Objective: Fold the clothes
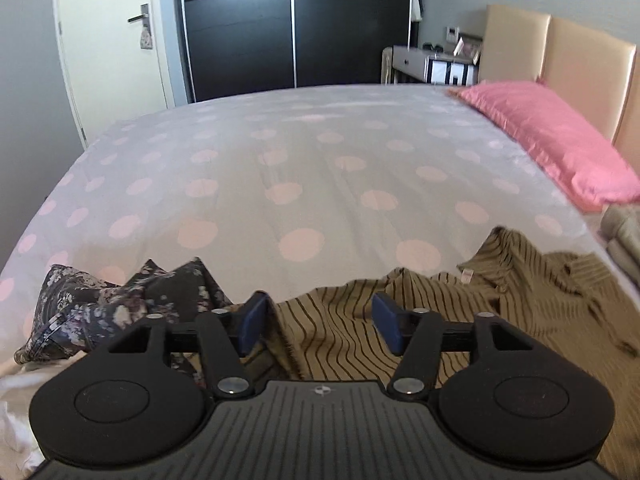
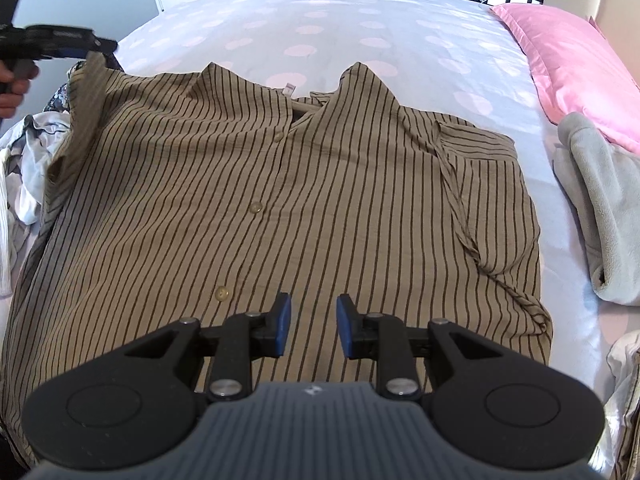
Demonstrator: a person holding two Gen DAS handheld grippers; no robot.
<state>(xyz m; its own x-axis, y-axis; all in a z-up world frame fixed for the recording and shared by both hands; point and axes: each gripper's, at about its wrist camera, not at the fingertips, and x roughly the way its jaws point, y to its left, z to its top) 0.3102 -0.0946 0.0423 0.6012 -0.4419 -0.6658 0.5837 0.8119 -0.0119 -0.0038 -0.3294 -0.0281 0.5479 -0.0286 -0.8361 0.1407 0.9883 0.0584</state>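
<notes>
A tan shirt with dark stripes (image 2: 280, 184) lies spread front-up on the spotted bed cover (image 2: 360, 20), buttons down its middle and collar at the far side. My right gripper (image 2: 310, 316) hovers over the shirt's near hem, open with nothing between its blue pads. At the shirt's left shoulder my left gripper (image 2: 102, 46) is held by a hand (image 2: 16, 84), and a blurred fold of the sleeve hangs just below it. In the left wrist view the left gripper (image 1: 320, 316) stands open above the striped shirt (image 1: 440, 320), its pads clear of the cloth.
A dark floral garment (image 1: 120, 304) and white clothes (image 2: 28, 160) are heaped at the shirt's left. A folded grey garment (image 2: 600, 208) sits to its right, below a pink pillow (image 2: 568, 60). Beyond the bed stand a dark wardrobe (image 1: 280, 40) and a door (image 1: 112, 40).
</notes>
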